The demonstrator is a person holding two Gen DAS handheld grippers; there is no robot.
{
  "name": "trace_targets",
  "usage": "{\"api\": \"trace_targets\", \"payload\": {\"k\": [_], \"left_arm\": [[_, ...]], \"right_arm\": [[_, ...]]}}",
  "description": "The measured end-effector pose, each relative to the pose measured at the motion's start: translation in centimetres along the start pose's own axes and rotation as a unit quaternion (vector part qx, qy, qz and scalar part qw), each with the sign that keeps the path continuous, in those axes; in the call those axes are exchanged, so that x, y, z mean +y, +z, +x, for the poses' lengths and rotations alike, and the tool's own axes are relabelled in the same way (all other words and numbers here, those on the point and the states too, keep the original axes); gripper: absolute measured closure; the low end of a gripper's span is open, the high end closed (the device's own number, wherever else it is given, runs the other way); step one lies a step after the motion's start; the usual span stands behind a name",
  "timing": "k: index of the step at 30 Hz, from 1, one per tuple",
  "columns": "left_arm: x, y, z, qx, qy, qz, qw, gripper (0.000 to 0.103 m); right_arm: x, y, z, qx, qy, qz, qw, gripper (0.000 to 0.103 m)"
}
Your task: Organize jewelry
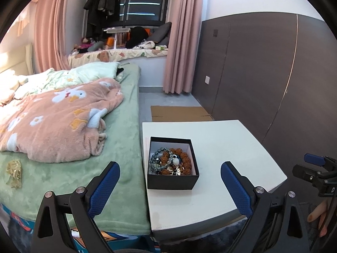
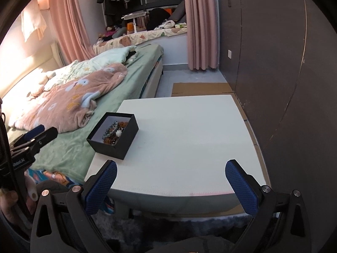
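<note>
A black open box (image 1: 171,183) stands on the left part of a white table (image 1: 227,147). It holds several bead bracelets (image 1: 170,161), brown, grey-blue and white, in a heap. My left gripper (image 1: 170,168) is open and empty, held a little before the box, fingers spread to either side of it. In the right wrist view the box (image 2: 123,141) sits at the table's left edge (image 2: 189,130). My right gripper (image 2: 171,168) is open and empty over the table's near edge, to the right of the box.
A bed with a green sheet (image 1: 122,147) and a pink blanket (image 1: 59,122) touches the table's left side. A small gold pouch (image 1: 14,174) lies on the sheet. A dark wardrobe wall (image 1: 263,73) stands at right. Flat cardboard (image 1: 179,113) lies on the floor behind the table.
</note>
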State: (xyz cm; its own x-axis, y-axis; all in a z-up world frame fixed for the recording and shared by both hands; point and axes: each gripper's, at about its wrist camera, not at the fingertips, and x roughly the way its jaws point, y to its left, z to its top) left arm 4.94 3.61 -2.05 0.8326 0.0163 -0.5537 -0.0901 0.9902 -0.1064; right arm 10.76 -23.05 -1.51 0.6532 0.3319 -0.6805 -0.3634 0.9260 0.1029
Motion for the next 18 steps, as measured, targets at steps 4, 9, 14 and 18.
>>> {"api": "trace_targets", "payload": {"k": [4,9,14,18], "left_arm": [[-0.54,-0.1,-0.33,-0.006,0.002,0.013,0.9999,0.006],[-0.83,-0.07,-0.29,-0.006,0.008,0.025,0.9996,0.006],[-0.58,-0.07,-0.42,-0.008,0.006,0.017,0.9998,0.006],[-0.41,0.0,-0.63,-0.011,0.005,0.014,0.9998,0.006]], "right_arm": [[-0.49,0.04,0.0,0.001,0.005,0.012,1.0,0.0],[-0.88,0.06,-0.31,-0.011,0.002,0.019,1.0,0.0],[-0.88,0.02,-0.4,-0.012,0.0,0.02,1.0,0.0],[-0.94,-0.16,-0.88,-0.021,-0.008,0.019,1.0,0.0]]}}
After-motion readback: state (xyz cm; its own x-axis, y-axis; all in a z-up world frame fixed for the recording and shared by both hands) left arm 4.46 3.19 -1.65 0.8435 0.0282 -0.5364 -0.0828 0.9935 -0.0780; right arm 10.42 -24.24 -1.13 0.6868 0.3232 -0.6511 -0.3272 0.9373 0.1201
